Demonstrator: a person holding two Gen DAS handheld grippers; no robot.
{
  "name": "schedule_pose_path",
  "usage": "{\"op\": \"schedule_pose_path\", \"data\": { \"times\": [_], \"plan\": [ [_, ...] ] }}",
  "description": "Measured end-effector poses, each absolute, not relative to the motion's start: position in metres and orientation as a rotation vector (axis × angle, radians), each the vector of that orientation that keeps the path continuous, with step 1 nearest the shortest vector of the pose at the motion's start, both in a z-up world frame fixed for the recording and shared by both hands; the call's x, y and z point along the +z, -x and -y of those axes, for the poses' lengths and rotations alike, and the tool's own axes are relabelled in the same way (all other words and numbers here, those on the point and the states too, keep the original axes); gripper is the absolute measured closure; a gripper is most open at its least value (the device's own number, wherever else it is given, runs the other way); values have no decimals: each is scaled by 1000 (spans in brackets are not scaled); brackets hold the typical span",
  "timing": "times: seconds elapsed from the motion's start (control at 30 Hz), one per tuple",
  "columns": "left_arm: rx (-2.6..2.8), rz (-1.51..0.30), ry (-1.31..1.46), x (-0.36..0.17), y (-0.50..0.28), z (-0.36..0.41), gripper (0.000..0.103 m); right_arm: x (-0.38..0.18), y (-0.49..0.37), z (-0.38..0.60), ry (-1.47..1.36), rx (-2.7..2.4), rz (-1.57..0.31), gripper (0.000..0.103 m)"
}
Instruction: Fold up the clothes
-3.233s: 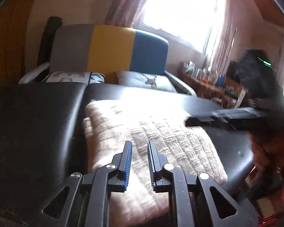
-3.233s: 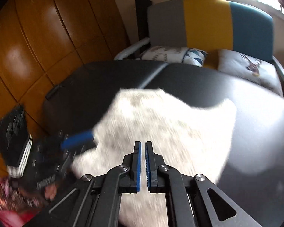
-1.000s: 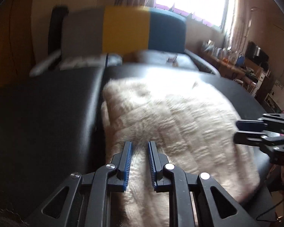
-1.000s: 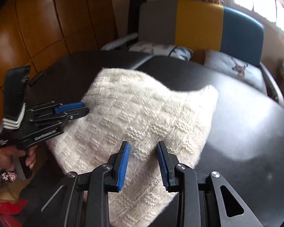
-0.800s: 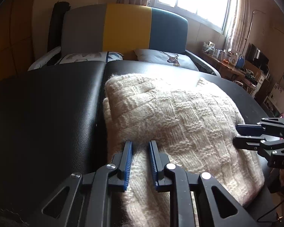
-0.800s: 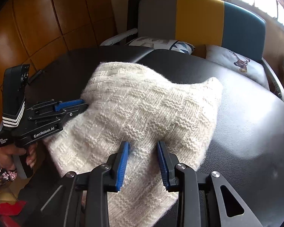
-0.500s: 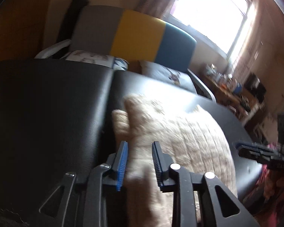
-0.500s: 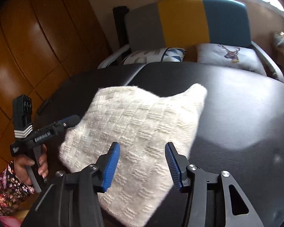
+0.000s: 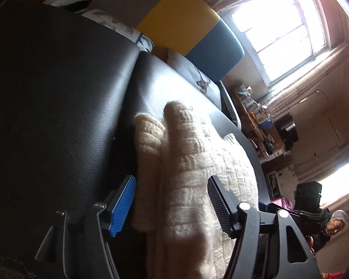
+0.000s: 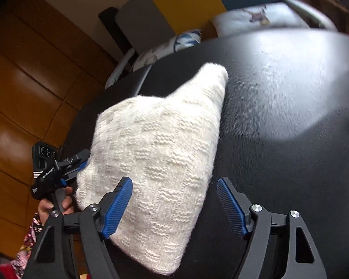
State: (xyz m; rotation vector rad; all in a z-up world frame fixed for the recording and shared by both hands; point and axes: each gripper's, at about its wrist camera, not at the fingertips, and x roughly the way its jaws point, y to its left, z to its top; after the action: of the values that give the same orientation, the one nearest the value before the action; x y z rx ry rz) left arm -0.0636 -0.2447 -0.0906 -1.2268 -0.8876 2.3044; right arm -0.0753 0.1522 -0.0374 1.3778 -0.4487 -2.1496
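Right wrist view shows the folded cream knit sweater [image 10: 156, 162] lying on a black leather surface [image 10: 290, 116], its far corner pointing toward the colour-block bench back. The right gripper [image 10: 174, 202] hangs released just above the sweater's near edge, blue-padded jaws spread wide: the left jaw sits over the knit, the right over bare leather. At the sweater's left edge the left gripper [image 10: 81, 160] is seen from outside, held by a hand [image 10: 55, 203] above a flowered sleeve [image 10: 28, 244]; white lettering on its black body reads "GenRobot.AI", and a smaller label beneath is too small to read.

Left wrist view looks along the thick folded edge of the sweater [image 9: 193, 162], with the left gripper [image 9: 169, 207] released, its jaws well apart on either side of the stacked layers; whether the pads touch the knit I cannot tell. Far off stand a bench back [image 9: 174, 18] in grey, yellow and teal, a bright window [image 9: 279, 30] and a cluttered shelf [image 9: 256, 114]. No container shows clearly enough to tell its contents.
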Motion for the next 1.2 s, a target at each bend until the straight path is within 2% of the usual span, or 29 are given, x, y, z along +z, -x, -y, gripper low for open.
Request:
{"op": "schedule_pose_path", "data": {
  "times": [0.2, 0.47, 0.63, 0.9, 1.0, 1.2],
  "plan": [
    [2245, 847, 1253, -101, 82, 237, 38, -55, 85, -149, -1438, -2072, 536, 25],
    [2184, 879, 1257, -115, 95, 243, 38, -69, 98, -143, -1452, -2005, 615, 24],
    [2160, 838, 1250, -118, 100, 237, 38, -73, 104, -137, -1443, -1980, 635, 20],
    [2112, 842, 1257, -118, 116, 231, 38, -86, 112, -132, -1449, -1932, 722, 21],
    [2121, 855, 1251, -119, 119, 230, 44, -88, 112, -132, -1436, -1932, 728, 23],
    [2122, 869, 1242, -124, 121, 228, 59, -86, 109, -129, -1426, -1948, 679, 35]
  ]
}}
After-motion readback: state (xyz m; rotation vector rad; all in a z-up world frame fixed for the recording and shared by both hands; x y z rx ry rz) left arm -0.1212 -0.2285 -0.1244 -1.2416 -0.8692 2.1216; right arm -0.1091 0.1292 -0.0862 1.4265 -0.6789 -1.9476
